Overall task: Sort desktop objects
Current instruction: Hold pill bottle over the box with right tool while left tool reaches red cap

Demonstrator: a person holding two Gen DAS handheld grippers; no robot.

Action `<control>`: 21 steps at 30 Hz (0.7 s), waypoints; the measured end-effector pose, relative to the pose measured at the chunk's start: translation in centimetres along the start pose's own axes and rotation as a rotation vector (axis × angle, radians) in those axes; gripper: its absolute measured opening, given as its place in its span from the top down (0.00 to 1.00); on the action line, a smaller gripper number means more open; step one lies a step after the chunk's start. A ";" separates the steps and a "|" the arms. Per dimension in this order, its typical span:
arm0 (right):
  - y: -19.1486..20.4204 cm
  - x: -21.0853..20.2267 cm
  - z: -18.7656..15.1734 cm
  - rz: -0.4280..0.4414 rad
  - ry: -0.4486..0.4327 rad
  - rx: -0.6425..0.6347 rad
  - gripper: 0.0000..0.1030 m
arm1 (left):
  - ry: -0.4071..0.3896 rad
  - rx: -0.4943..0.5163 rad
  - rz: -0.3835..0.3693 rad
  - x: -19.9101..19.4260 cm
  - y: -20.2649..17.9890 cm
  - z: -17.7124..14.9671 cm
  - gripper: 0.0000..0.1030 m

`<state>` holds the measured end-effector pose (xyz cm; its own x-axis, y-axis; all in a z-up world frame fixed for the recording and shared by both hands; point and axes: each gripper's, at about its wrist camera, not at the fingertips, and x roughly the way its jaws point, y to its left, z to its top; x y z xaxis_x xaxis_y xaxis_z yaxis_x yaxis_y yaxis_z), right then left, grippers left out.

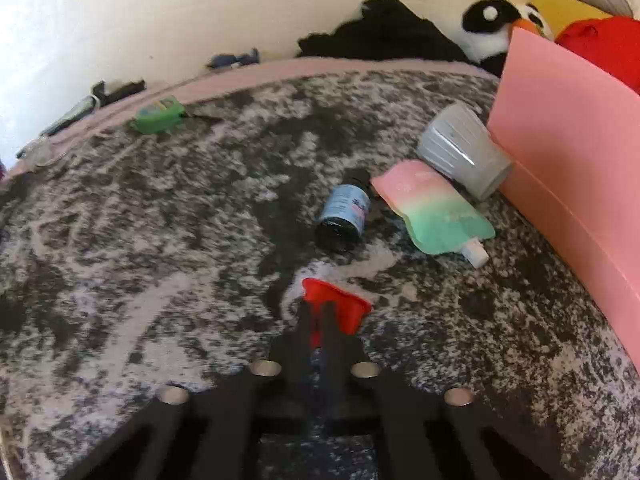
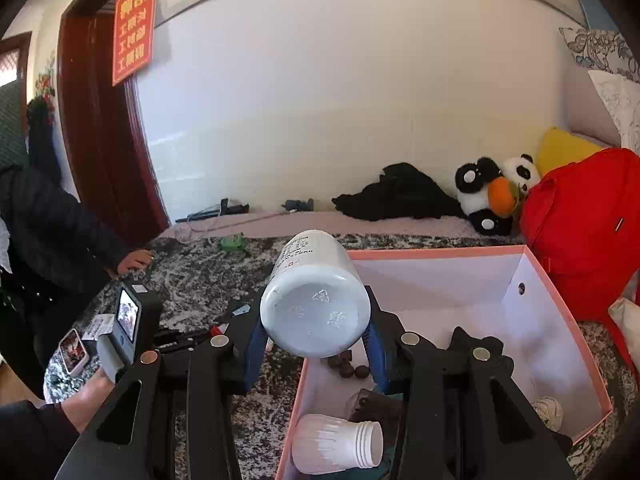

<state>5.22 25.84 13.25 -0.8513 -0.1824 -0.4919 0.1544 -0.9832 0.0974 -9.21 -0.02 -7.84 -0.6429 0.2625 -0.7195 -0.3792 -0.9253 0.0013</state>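
In the left wrist view my left gripper (image 1: 318, 312) is shut on a small red plastic piece (image 1: 340, 306), just above the mottled grey cloth. Ahead lie a small dark bottle with a blue label (image 1: 345, 216), a pink-green pouch with a white spout (image 1: 432, 210) and a tipped grey cup (image 1: 462, 152), beside the pink box (image 1: 568, 184). In the right wrist view my right gripper (image 2: 316, 340) is shut on a white bottle (image 2: 316, 300), held over the left edge of the open pink box (image 2: 560, 360). White cups (image 2: 336, 444) and brown nuts (image 2: 346, 364) lie inside.
A green tape dispenser (image 1: 160, 114) sits at the cloth's far edge. Black clothing (image 1: 384, 36), a panda toy (image 2: 492, 192) and a red bag (image 2: 580, 232) lie along the wall. A phone (image 2: 74, 350) and a person's hand (image 2: 134, 262) are at the left.
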 end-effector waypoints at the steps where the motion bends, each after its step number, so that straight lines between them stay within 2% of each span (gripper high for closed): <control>1: 0.1 0.1 -0.1 0.002 0.001 -0.002 0.56 | 0.001 0.014 -0.003 -0.1 -0.2 -0.2 1.00; 4: 0.3 0.1 -0.2 0.010 0.007 0.009 0.56 | -0.007 0.037 0.007 -0.2 -0.8 -0.3 0.99; 6: 0.5 0.2 -0.3 0.015 0.013 0.012 0.56 | -0.018 0.043 0.022 -0.1 -1.1 -0.2 0.77; 7: 0.6 0.2 -0.3 0.016 0.012 0.012 0.56 | -0.023 0.045 0.030 -0.1 -1.3 -0.2 0.31; 8: 0.7 0.1 -0.3 0.017 0.010 0.010 0.56 | -0.042 0.042 0.033 -0.3 -1.2 0.0 0.03; 10: 0.9 0.1 -0.3 0.018 0.006 0.007 0.56 | -0.103 0.048 0.035 -1.0 -1.3 0.4 0.01; 14: 0.9 0.4 -0.5 0.015 0.016 0.010 0.56 | -0.094 0.056 0.051 0.0 -0.9 1.2 0.01; 17: 0.9 0.8 -0.7 0.010 0.026 0.010 0.56 | -0.085 -0.008 -0.014 -0.2 0.8 1.3 0.01; 21: 0.8 1.9 -1.0 0.012 0.050 0.016 0.56 | -0.097 -0.037 -0.082 -3.1 2.2 0.4 0.01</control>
<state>4.20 24.69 11.54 -0.8230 -0.1952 -0.5334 0.1565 -0.9807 0.1174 -8.36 -2.73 -5.33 -0.6727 0.3615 -0.6456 -0.4097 -0.9085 -0.0818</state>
